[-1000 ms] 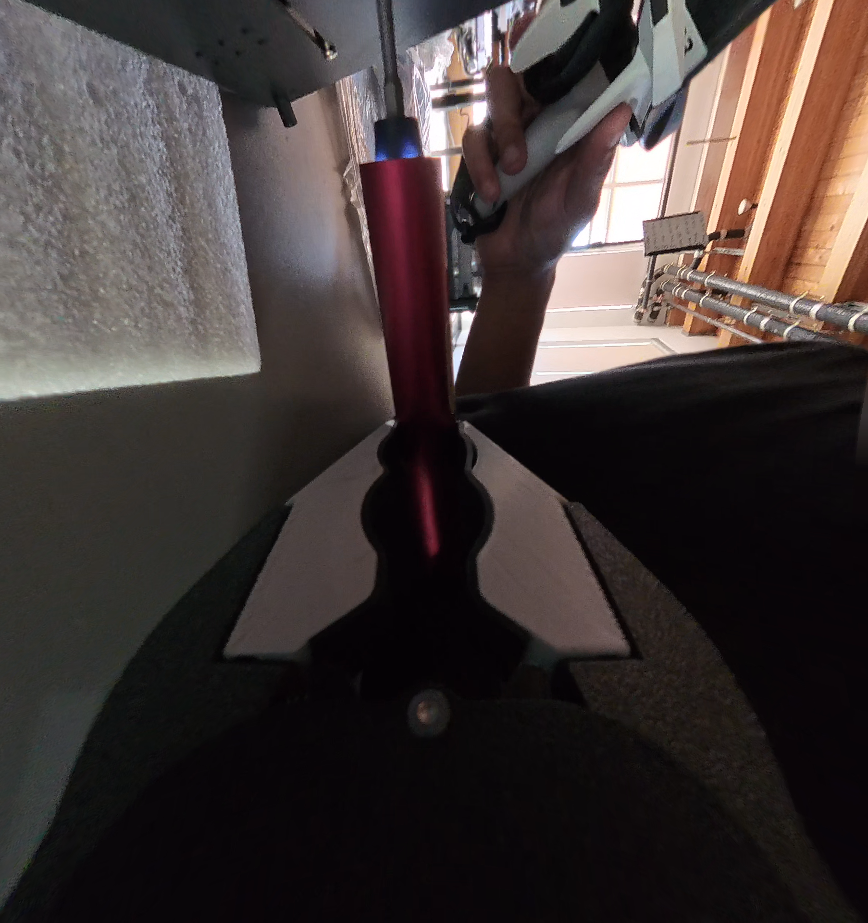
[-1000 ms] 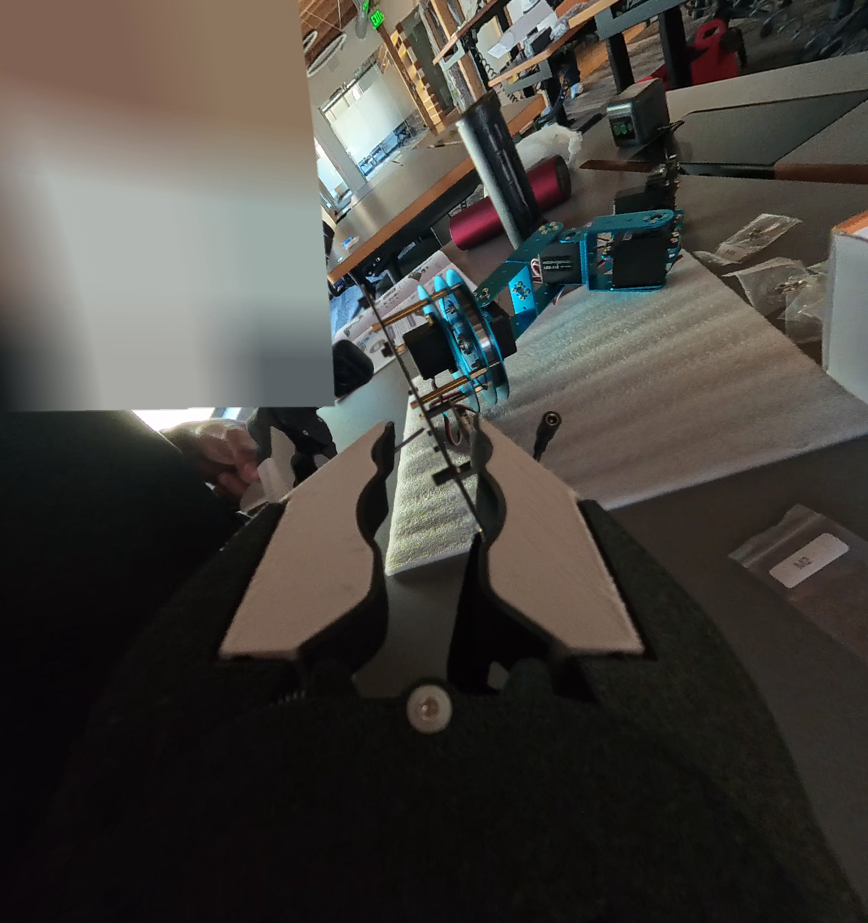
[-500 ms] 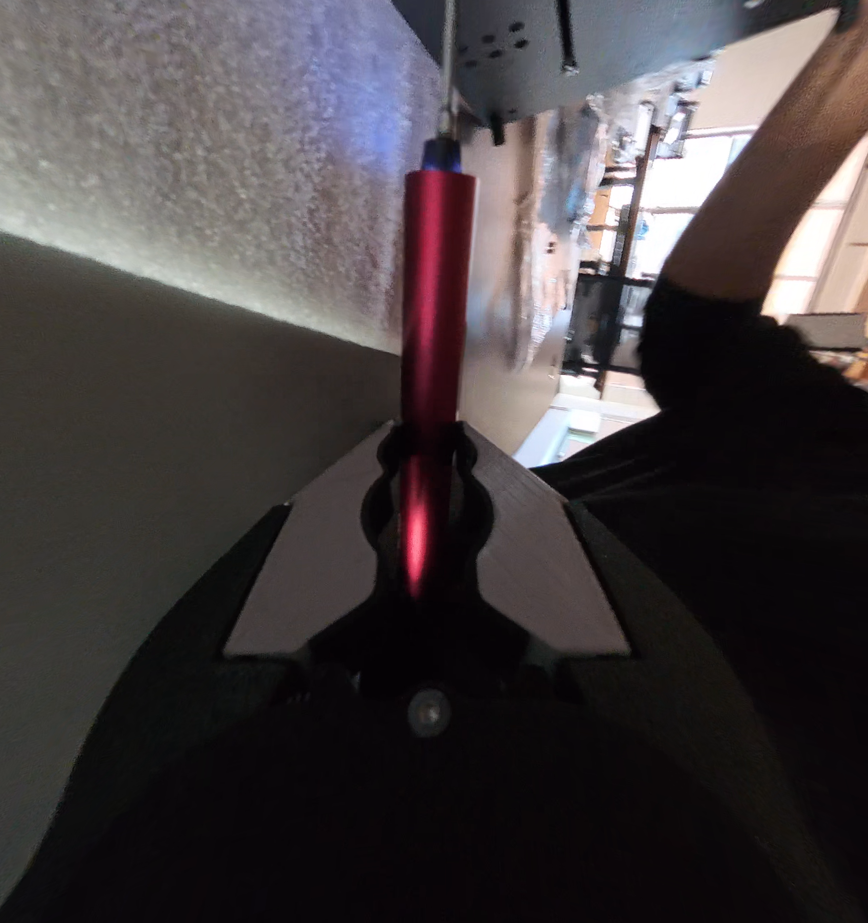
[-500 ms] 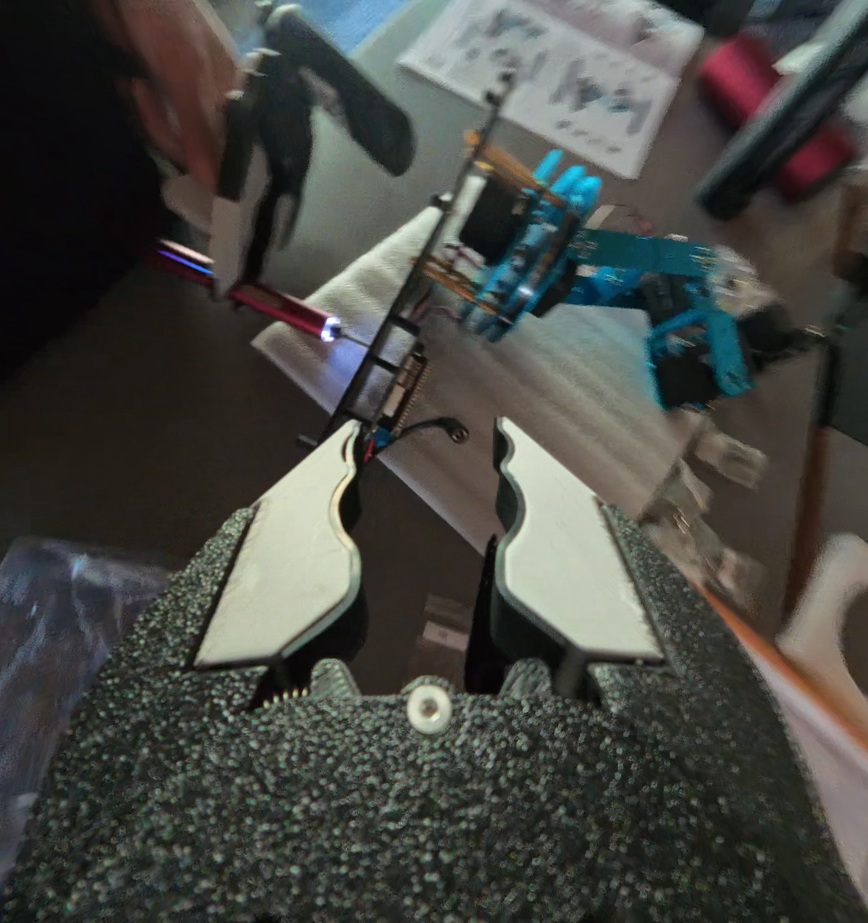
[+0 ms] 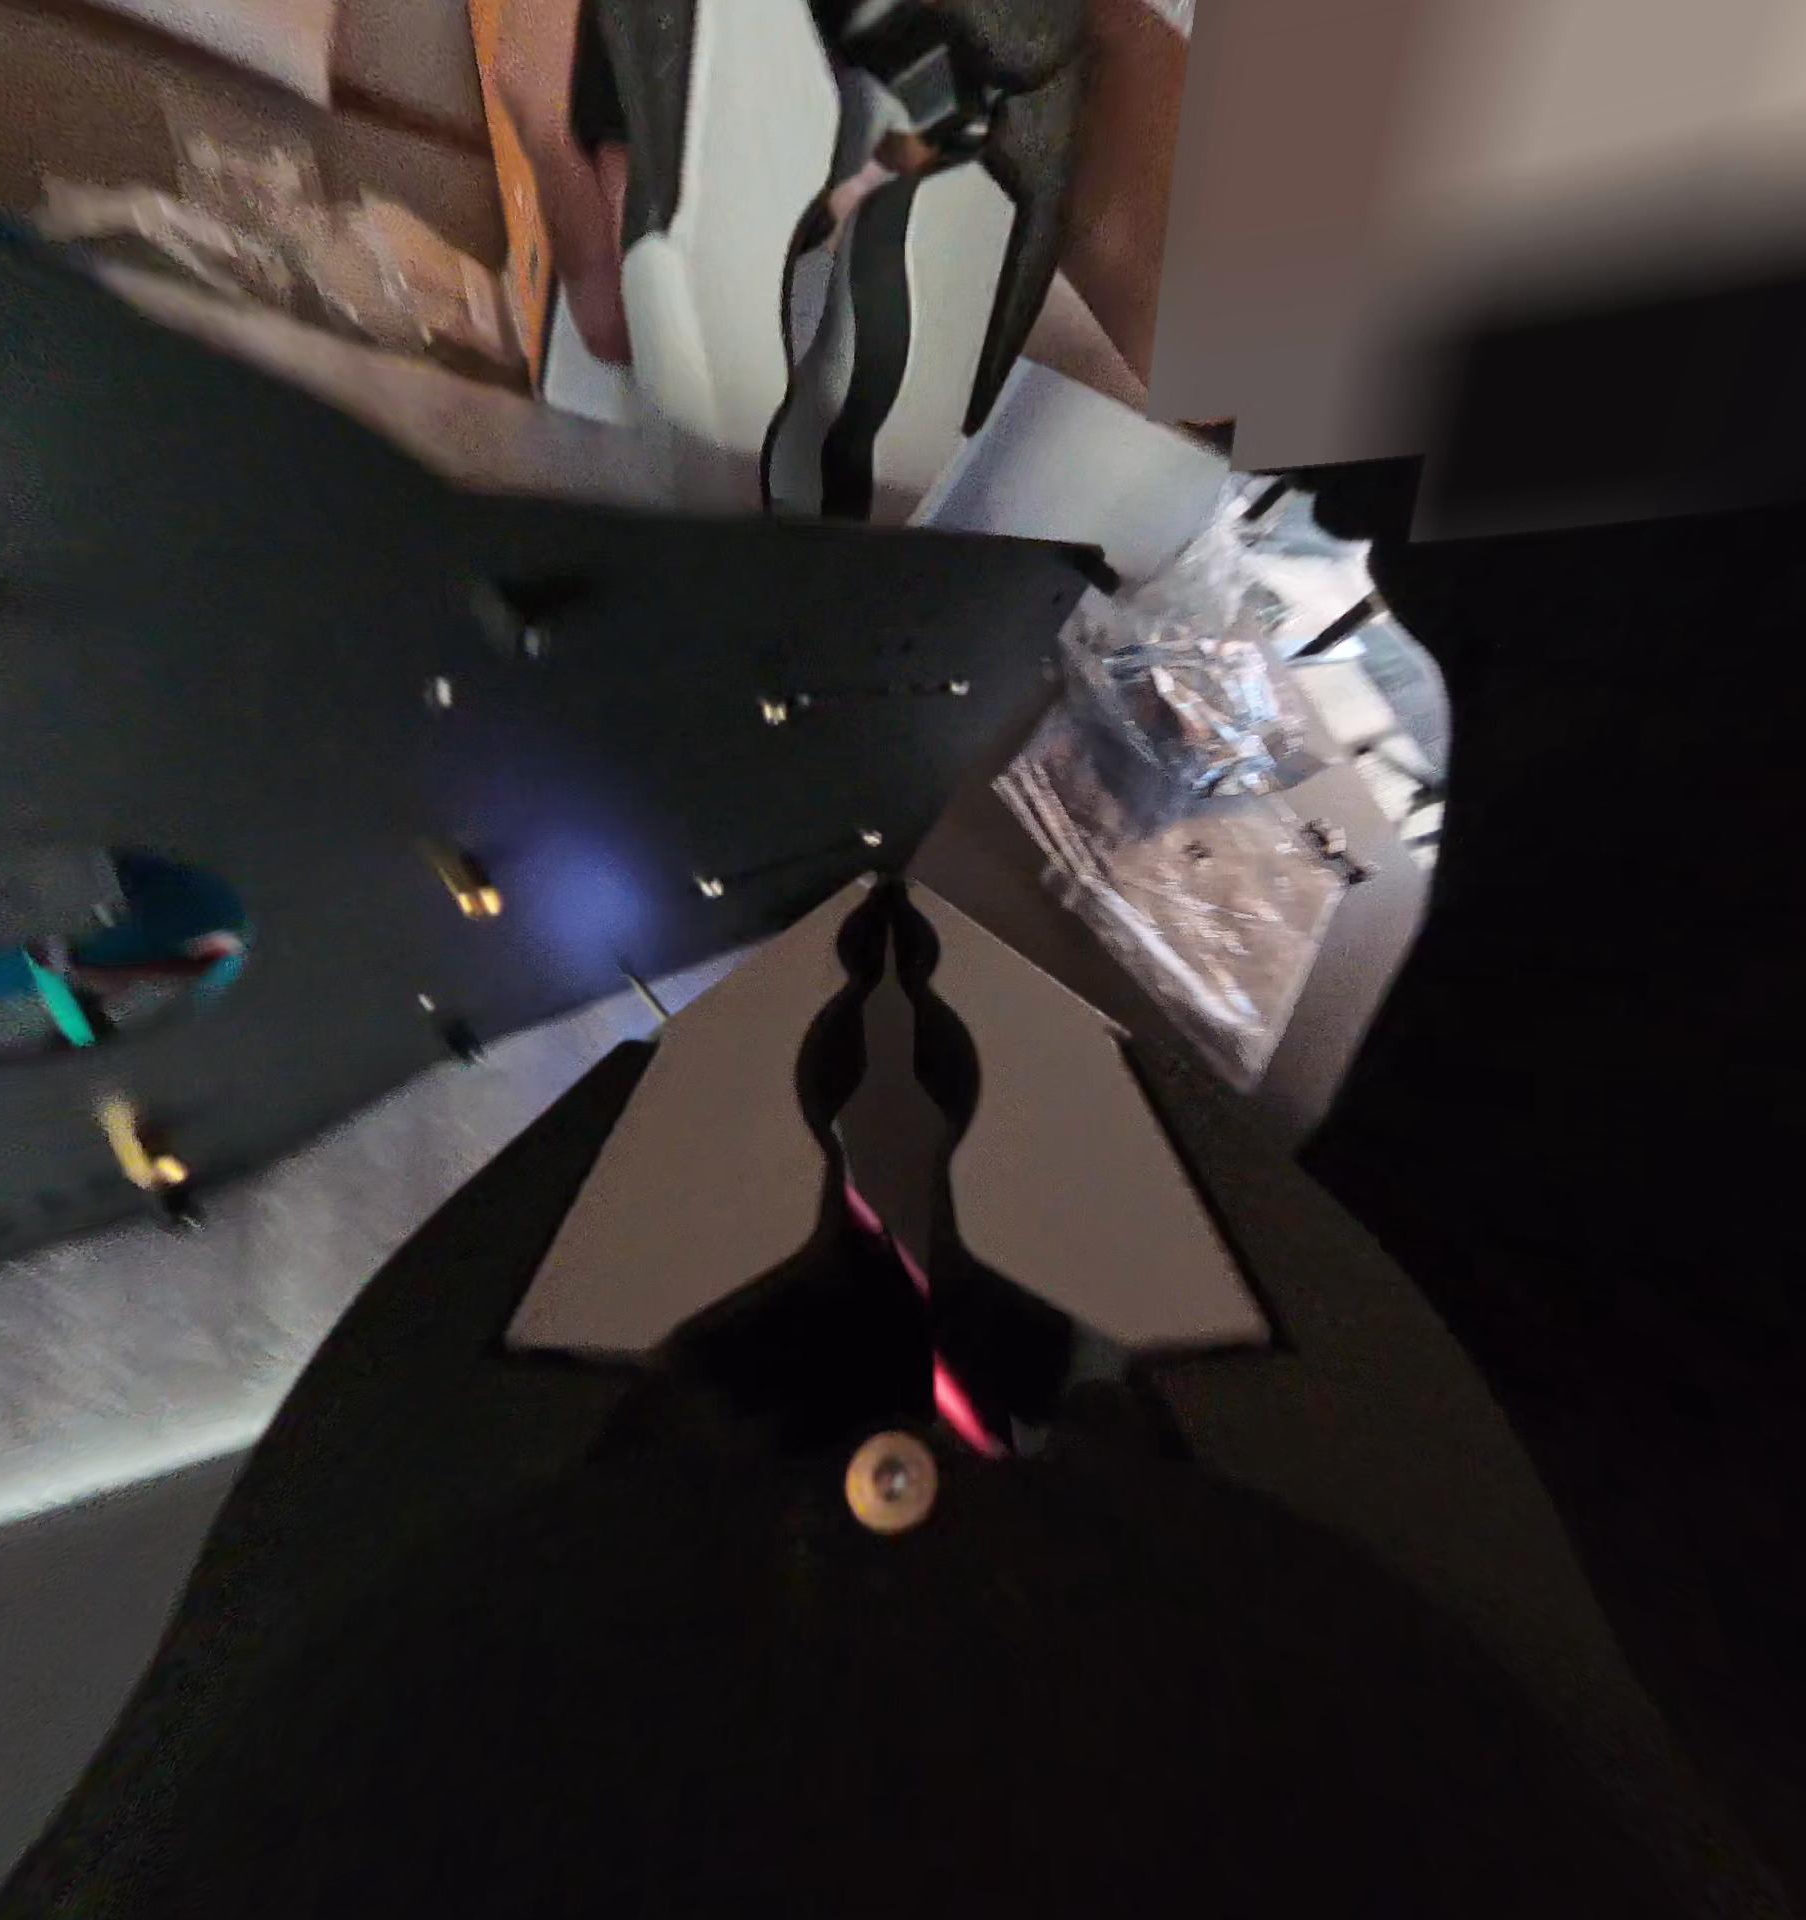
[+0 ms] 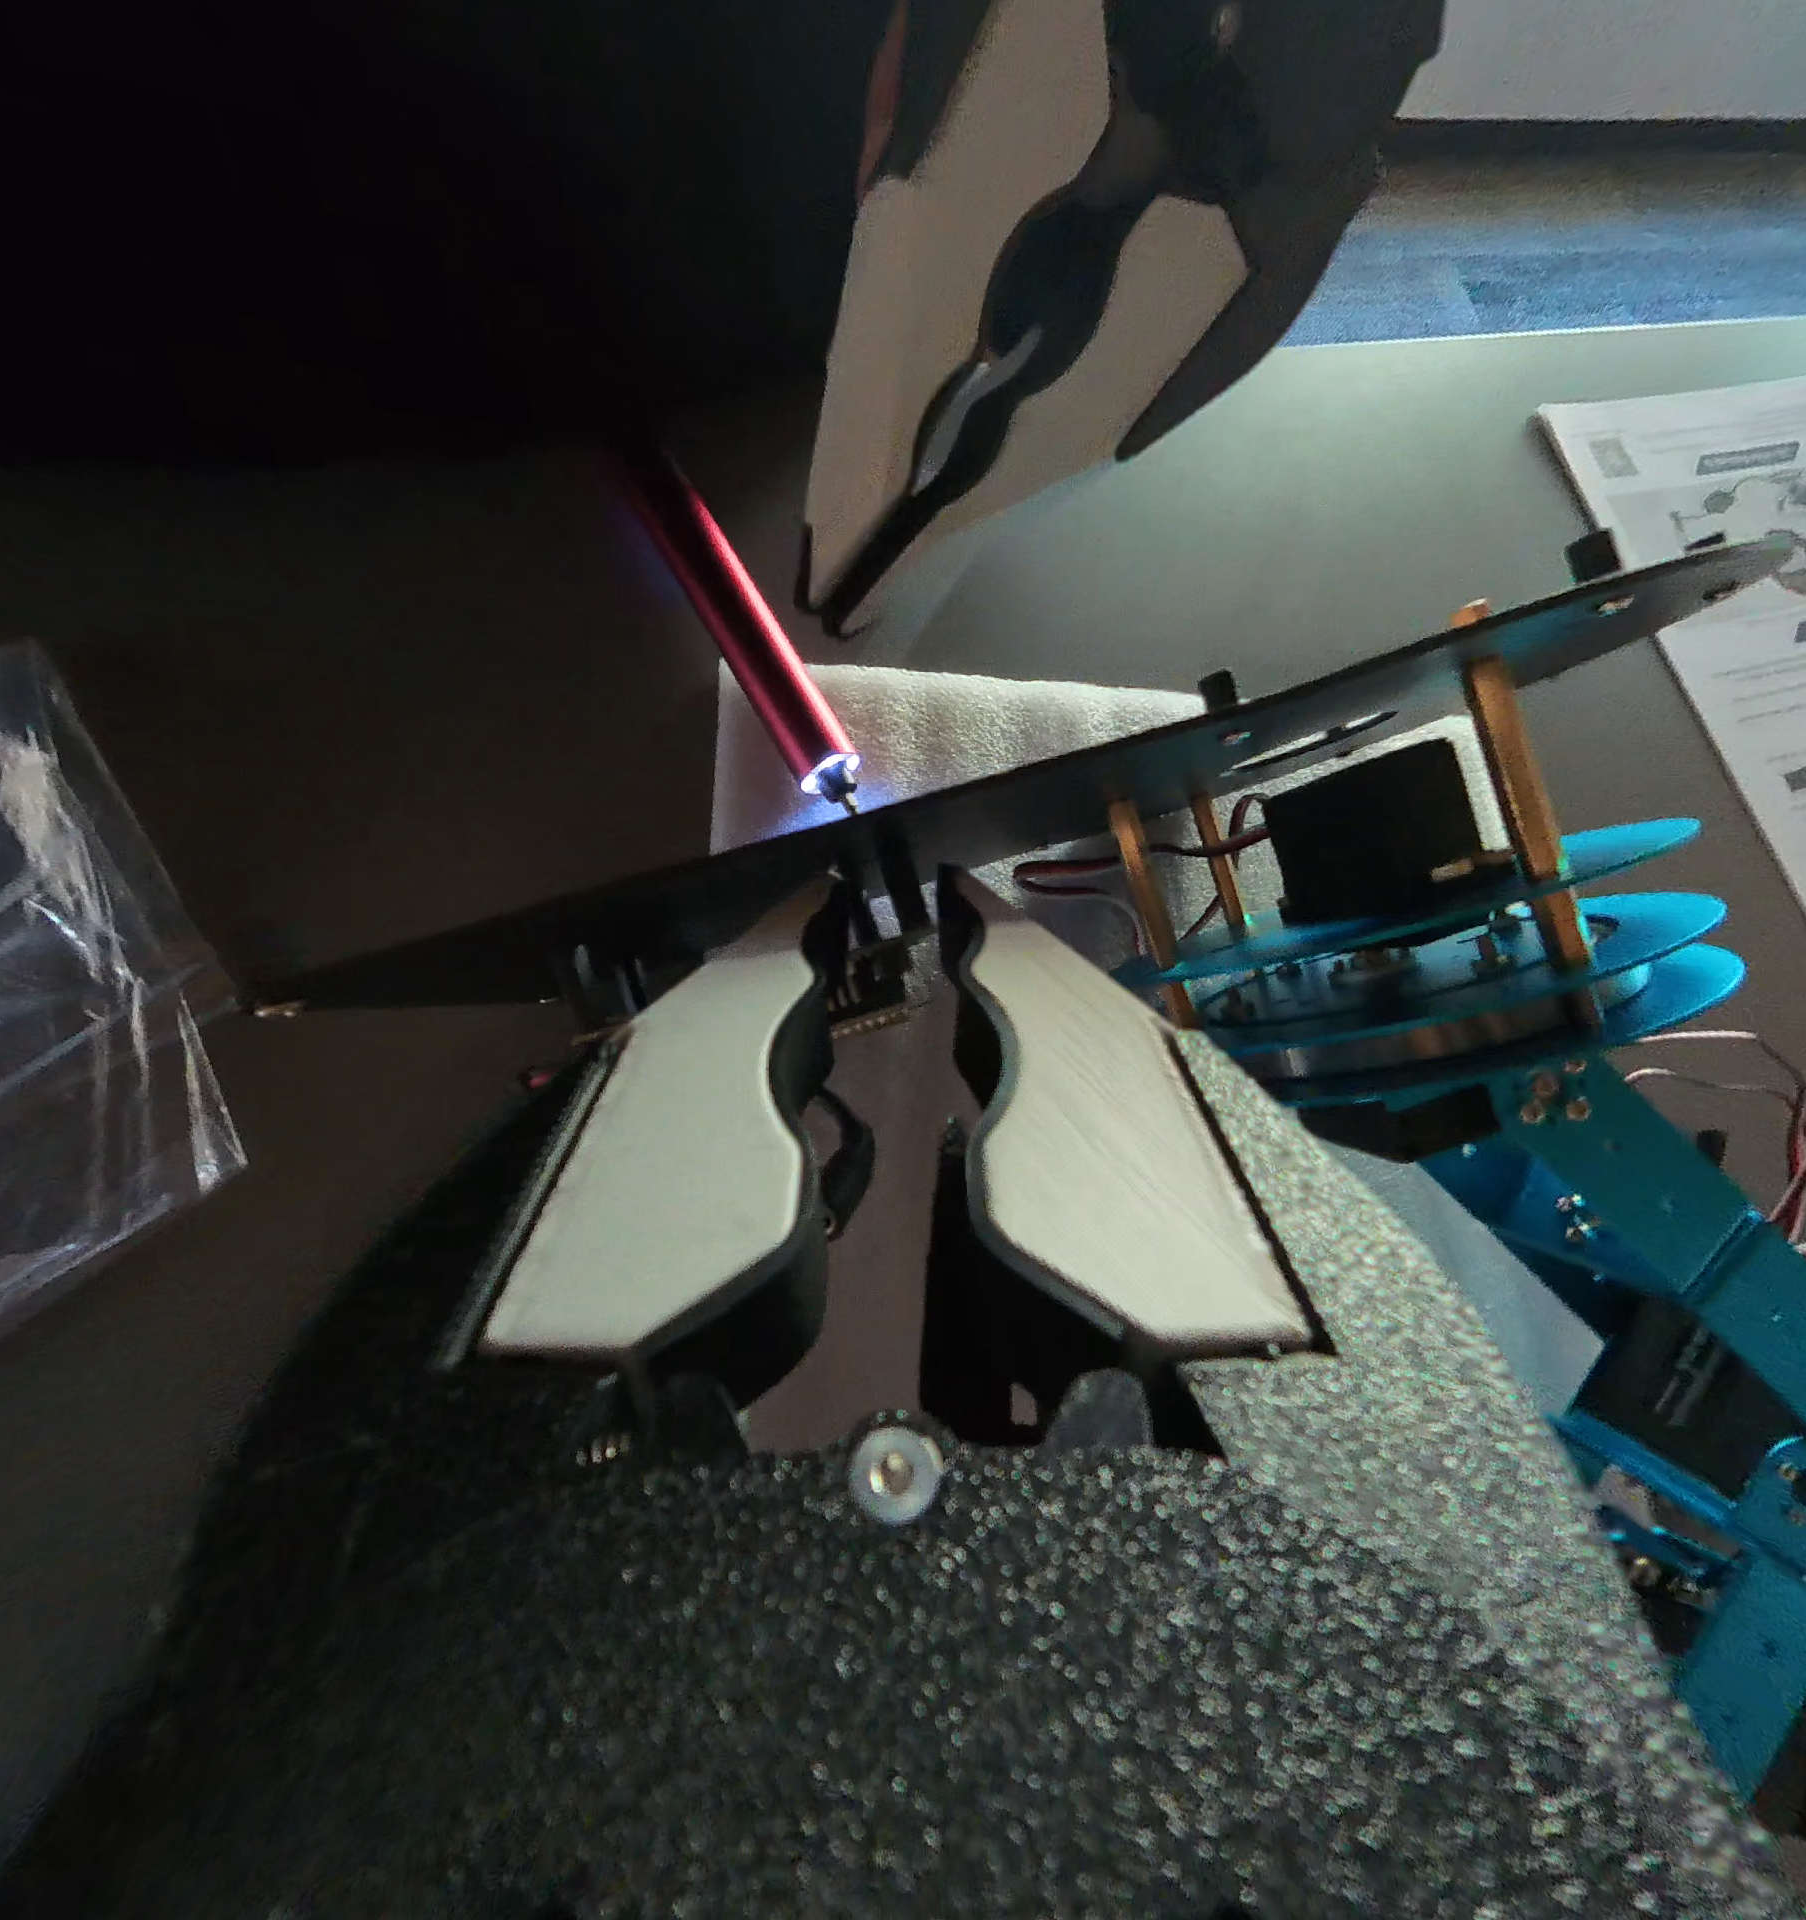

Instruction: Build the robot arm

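My left gripper (image 5: 888, 902) is shut with its tips touching and nothing between them. A red streak of the screwdriver (image 5: 914, 1304) shows through the gap behind its fingers. In the right wrist view the red screwdriver (image 6: 743, 623) slants down, its lit tip on the black plate (image 6: 670, 904). The left gripper (image 6: 826, 613) hangs beside it, not around it. My right gripper (image 6: 886, 883) is open at the plate's near edge, its fingers either side of a small black connector under the plate. It also shows in the left wrist view (image 5: 826, 488), behind the black plate (image 5: 463, 727).
The plate carries brass standoffs (image 6: 1501, 727), blue discs (image 6: 1605, 935) and a blue robot arm (image 6: 1657, 1247) with wires. White foam sheet (image 5: 151, 1330) lies under it. Clear plastic bags (image 6: 47, 935) sit left, a printed sheet (image 6: 1761, 623) right. A person's dark clothing (image 5: 1657, 1143) fills the right. Across from one pair of fingers to the other is roughly 5 centimeters.
My left gripper no longer grips the red screwdriver and has closed. The screwdriver stays tip-down on the plate. My right gripper has moved in to the plate's edge, still open.
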A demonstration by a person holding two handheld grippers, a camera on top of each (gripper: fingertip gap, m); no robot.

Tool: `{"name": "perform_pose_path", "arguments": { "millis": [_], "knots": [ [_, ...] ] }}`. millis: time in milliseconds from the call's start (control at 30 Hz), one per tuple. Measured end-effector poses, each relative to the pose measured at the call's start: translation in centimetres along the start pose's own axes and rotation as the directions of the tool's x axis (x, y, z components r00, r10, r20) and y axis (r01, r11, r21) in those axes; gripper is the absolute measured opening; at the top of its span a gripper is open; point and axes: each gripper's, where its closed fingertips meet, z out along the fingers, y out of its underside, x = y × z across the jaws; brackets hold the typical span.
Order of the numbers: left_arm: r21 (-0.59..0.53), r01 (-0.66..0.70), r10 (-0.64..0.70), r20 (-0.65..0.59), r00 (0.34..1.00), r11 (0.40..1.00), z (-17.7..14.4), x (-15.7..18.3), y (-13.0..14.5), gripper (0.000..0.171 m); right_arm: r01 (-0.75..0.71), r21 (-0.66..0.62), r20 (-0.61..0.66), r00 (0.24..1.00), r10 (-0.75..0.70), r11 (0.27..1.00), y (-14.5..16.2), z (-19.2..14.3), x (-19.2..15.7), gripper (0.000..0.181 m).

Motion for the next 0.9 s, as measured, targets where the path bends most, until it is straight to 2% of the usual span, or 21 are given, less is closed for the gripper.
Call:
{"name": "perform_pose_path", "arguments": {
  "millis": [100,333,500,567,600,667,800,900],
  "knots": [
    [-0.015,-0.107,0.107,0.047,0.993,0.994,1.5,-0.7,-0.7,0.000,0.065,-0.001,0.011,0.998,-0.065,0.998,-0.1,0.1,0.2,0.007],
    [0.010,-0.050,0.049,0.060,0.997,0.999,3.0,-2.2,-1.9,0.000,0.113,-0.103,0.079,0.991,-0.105,0.988,0.4,1.0,0.2,0.006],
    [-0.003,-0.067,0.067,0.054,0.996,0.998,3.2,-2.1,-2.2,0.000,0.060,-0.047,0.118,0.992,-0.054,0.997,0.3,0.9,0.0,0.005],
    [0.000,-0.067,0.067,0.034,0.997,0.998,3.2,-1.8,-2.5,0.000,0.040,-0.026,0.133,0.990,-0.037,0.999,0.3,0.9,0.0,0.000],
    [0.006,-0.067,0.067,0.024,0.997,0.998,3.2,-1.6,-2.7,0.000,0.033,-0.019,0.139,0.990,-0.030,0.999,0.3,0.9,0.0,0.006],
    [0.006,-0.084,0.084,0.022,0.996,0.996,3.2,-1.5,-3.0,0.000,0.028,-0.012,0.148,0.989,-0.026,1.000,0.3,0.9,0.0,0.000],
    [0.002,-0.065,0.065,0.001,0.998,0.998,3.2,-1.5,-3.0,0.000,0.004,-0.009,0.136,0.991,-0.003,1.000,0.3,0.4,0.1,0.013],
    [0.003,-0.065,0.065,-0.016,0.998,0.998,3.3,-1.5,-3.0,0.000,-0.002,0.014,0.130,0.992,0.001,1.000,0.3,0.3,0.1,0.012]
  ]
}}
